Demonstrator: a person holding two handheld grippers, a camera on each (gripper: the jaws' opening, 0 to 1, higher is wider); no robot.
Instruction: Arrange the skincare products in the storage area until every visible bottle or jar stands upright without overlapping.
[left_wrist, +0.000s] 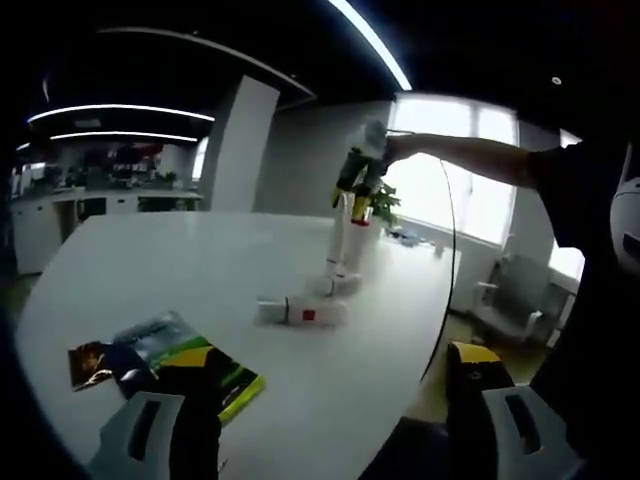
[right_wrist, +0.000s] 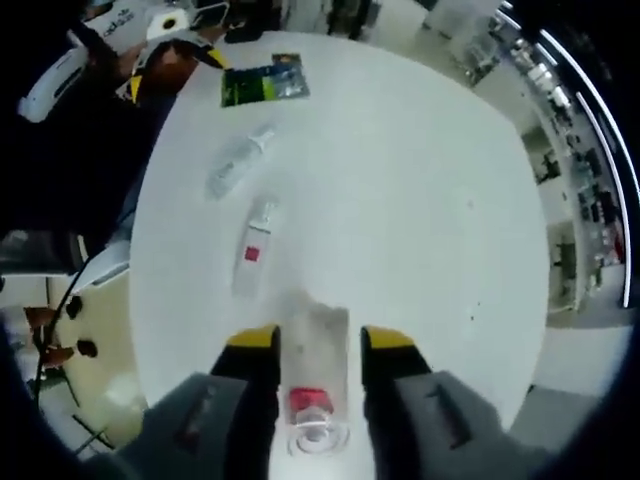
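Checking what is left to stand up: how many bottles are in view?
3. One bottle is upright between the right gripper fingers; a red-labelled bottle lies on the white table beyond it; a clear bottle lies farther on, toward the magazine.

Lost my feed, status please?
Right gripper shut on red-labelled white bottle, standing. Left gripper open. Two clear bottles lying flat; green magazine aside.
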